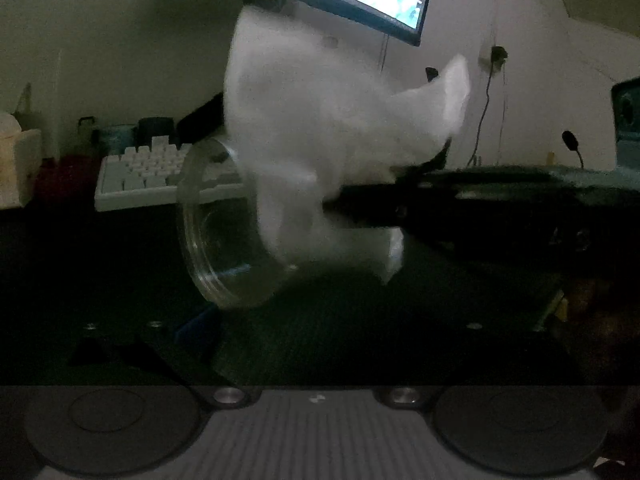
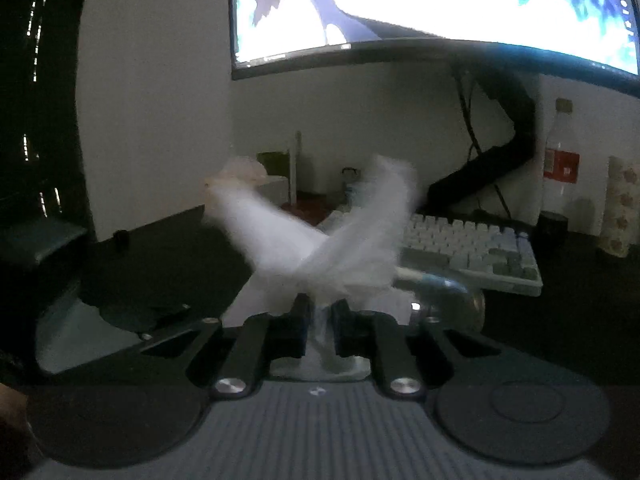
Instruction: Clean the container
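Observation:
A clear round container (image 1: 218, 236) hangs tilted on its side in the left wrist view, its mouth facing right. My left gripper (image 1: 224, 320) appears shut on its lower rim, though the fingers are dark and hard to see. A white tissue (image 1: 320, 128) is pushed into the container's mouth from the right by the dark right gripper (image 1: 420, 188). In the right wrist view my right gripper (image 2: 320, 312) is shut on the blurred white tissue (image 2: 320, 240). The clear container (image 2: 452, 300) shows just to the right of it.
A white keyboard (image 2: 472, 248) lies on the dark desk (image 2: 168, 240) behind, also in the left wrist view (image 1: 140, 176). A lit monitor (image 2: 400, 4) hangs above on a black arm. A bottle (image 2: 560, 160) and a patterned cup (image 2: 620, 208) stand at right.

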The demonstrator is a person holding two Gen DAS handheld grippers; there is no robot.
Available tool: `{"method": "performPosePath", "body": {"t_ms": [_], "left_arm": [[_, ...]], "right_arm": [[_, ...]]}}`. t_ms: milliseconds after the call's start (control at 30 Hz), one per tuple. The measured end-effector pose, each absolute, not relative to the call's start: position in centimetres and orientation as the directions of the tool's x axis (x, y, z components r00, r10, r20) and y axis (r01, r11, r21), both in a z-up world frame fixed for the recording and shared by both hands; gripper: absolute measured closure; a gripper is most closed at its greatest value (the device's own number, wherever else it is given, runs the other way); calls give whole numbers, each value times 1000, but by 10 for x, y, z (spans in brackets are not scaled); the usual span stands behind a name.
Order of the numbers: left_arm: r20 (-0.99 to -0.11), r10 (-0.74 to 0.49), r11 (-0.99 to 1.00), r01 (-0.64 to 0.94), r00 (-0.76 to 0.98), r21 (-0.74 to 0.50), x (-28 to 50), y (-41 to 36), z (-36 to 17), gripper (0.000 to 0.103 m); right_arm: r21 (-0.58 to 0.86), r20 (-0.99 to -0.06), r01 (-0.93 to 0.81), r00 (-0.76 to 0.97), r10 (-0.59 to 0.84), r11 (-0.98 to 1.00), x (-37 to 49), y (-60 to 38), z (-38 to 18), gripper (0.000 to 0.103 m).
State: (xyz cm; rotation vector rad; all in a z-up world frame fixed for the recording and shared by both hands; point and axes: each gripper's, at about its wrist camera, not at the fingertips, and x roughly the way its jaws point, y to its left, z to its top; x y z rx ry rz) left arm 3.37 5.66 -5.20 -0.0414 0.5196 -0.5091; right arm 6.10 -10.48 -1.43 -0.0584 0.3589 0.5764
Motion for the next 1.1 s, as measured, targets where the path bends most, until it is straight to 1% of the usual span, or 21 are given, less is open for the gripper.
{"method": "performPosePath", "body": {"t_ms": [133, 267, 300, 400, 533, 633, 733, 967, 1100], "left_arm": [[-416, -482, 872, 470, 771, -140, 26, 61, -40, 2], [-350, -478, 874, 475, 806, -103, 21, 67, -34, 2], [-346, -471, 878, 468, 811, -100, 24, 68, -34, 2], [-357, -460, 886, 445, 813, -128, 39, 77, -36, 2], [-381, -499, 865, 472, 778, -169, 52, 80, -37, 2], [-413, -478, 871, 478, 775, -110, 60, 74, -35, 2], [-435, -454, 878, 474, 778, -69, 67, 71, -27, 2], [-470, -452, 884, 451, 758, -124, 106, 82, -20, 2], [-467, -429, 899, 419, 773, -132, 134, 87, -19, 2]], "right_arm": [[79, -301, -470, 829, 471, 879, 64, -136, -4, 89], [127, -275, -438, 847, 455, 890, 60, -163, -1, 89], [135, -269, -433, 850, 453, 891, 58, -168, 0, 89], [161, -253, -418, 858, 447, 894, 54, -186, 4, 88], [197, -232, -398, 869, 437, 896, 49, -210, 8, 88], [212, -225, -420, 858, 462, 883, 43, -212, 8, 88], [219, -240, -432, 845, 477, 875, 50, -210, 6, 88], [255, -244, -436, 835, 494, 863, 54, -220, -3, 88], [288, -240, -442, 826, 511, 850, 57, -229, -9, 88]]}}
